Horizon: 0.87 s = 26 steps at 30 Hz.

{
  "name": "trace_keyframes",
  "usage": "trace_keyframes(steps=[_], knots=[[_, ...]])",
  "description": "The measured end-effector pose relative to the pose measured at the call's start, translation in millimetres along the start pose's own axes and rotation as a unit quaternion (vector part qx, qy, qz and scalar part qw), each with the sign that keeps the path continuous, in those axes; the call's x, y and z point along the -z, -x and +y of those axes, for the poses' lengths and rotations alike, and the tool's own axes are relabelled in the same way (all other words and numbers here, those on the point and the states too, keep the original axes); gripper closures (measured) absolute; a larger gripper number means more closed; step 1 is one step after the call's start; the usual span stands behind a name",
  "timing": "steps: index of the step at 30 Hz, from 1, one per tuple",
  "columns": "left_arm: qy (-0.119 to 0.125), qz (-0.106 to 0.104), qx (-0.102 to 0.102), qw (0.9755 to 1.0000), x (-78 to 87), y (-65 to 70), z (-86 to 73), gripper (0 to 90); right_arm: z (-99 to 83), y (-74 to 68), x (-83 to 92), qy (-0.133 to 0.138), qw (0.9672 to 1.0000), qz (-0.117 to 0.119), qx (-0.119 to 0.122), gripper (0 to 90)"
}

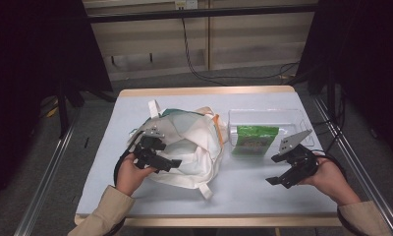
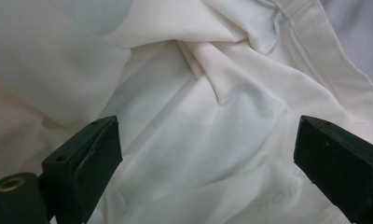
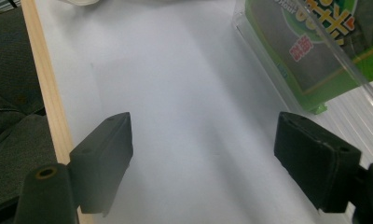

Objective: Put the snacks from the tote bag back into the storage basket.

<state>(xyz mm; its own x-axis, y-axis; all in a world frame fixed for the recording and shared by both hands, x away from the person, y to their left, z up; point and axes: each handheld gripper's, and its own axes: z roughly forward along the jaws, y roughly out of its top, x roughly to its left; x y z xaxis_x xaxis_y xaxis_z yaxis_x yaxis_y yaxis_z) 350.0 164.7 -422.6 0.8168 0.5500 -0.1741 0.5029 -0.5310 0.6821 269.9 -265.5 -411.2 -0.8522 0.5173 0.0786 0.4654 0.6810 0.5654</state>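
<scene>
A crumpled white cloth bag (image 1: pixel 192 142) with pale green and orange panels lies at the middle left of the table. My left gripper (image 1: pixel 171 163) is open at the bag's near left side, its jaws spread wide just over the folded white fabric (image 2: pixel 208 116). A green snack packet (image 1: pixel 254 138) lies inside a clear plastic bin (image 1: pixel 268 117) at the right. My right gripper (image 1: pixel 277 182) is open near the front right of the table, over bare white tabletop (image 3: pixel 184 121), with the bin's clear wall (image 3: pixel 268 70) and the packet (image 3: pixel 315 46) just ahead to its right.
The table has a pale wooden edge (image 3: pixel 44 88) close to the right gripper. Black cables (image 1: pixel 199 69) run over the floor behind the table. Metal rails (image 1: pixel 47 167) flank both sides. A white bag strap (image 1: pixel 204 191) sticks out toward the front.
</scene>
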Motion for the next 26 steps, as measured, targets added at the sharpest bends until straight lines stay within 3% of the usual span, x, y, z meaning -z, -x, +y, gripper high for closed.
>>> trace_keyframes(steps=[5, 26], knots=[[-0.001, -0.001, 0.000, 1.0000, 0.0, 0.0, -0.1, 7.6, -1.8, -1.3, -3.6, 0.006, 0.9999, -0.001, 0.015, 18.8], [0.000, 0.001, -0.002, 1.0000, 1.3, 0.9, 0.4, 7.4, -11.7, -7.1, -19.3, 0.025, 0.9997, 0.004, 0.005, 16.3]])
